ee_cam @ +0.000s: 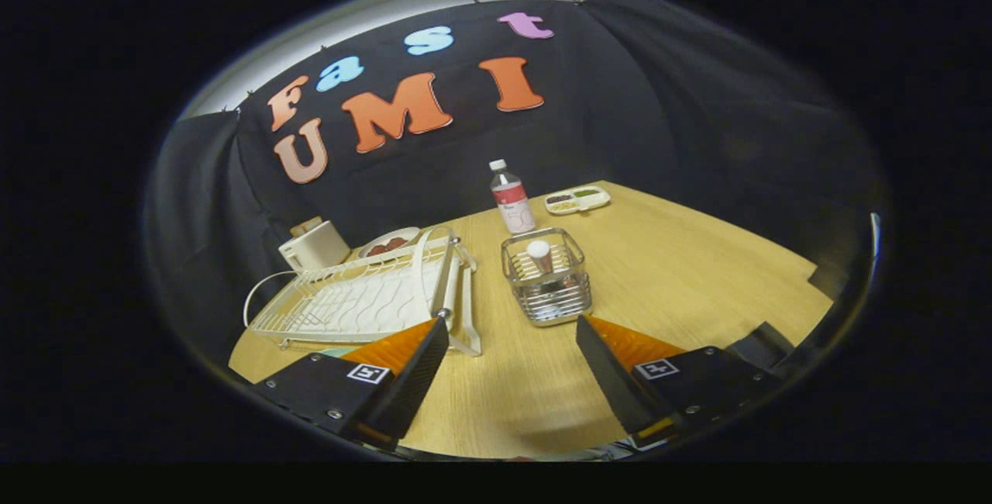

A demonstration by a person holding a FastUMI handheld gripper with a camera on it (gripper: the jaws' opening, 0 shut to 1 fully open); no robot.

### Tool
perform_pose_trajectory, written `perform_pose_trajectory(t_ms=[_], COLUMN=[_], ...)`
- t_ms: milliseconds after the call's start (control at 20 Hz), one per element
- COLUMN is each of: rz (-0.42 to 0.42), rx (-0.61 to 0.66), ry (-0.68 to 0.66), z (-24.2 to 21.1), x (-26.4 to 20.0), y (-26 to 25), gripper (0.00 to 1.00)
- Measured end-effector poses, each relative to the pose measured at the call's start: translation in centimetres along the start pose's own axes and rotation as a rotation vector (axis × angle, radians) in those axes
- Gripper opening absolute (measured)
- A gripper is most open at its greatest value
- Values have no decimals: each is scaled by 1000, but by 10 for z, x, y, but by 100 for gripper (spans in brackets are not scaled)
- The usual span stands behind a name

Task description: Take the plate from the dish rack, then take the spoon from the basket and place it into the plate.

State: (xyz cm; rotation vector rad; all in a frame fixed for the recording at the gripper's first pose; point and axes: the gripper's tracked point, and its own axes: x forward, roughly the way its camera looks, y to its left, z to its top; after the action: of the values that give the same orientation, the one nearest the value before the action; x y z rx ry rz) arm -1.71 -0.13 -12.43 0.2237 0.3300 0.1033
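A white dish rack (349,304) sits on the wooden table, ahead of my left finger. A plate (445,275) stands on edge at the rack's right end, just beyond that fingertip. A wire basket (546,287) stands ahead of the gap between the fingers, slightly toward the right one. From the basket pokes up the spoon (539,253), its rounded pale end on top. My gripper (511,321) is open, low over the table, and nothing lies between its fingers.
A clear bottle (511,198) with a white cap stands behind the basket. Further back lies a divided tray (577,199) of food. A white toaster (314,246) and a dish of red food (387,243) sit behind the rack. Bare tabletop (697,279) spreads to the right.
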Motion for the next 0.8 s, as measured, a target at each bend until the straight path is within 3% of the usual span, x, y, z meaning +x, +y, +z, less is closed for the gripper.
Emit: perform_pose_trajectory(t_ms=[300,500,650,800], rz=[-59,-56,-120,-98], rx=[-125,-123,-135,-161], ry=[-136,-165,-205,-214], z=[32,36,48,53], x=[20,28,31,30], y=[-18,-19,-34,-23], gripper=[99,98,71,57])
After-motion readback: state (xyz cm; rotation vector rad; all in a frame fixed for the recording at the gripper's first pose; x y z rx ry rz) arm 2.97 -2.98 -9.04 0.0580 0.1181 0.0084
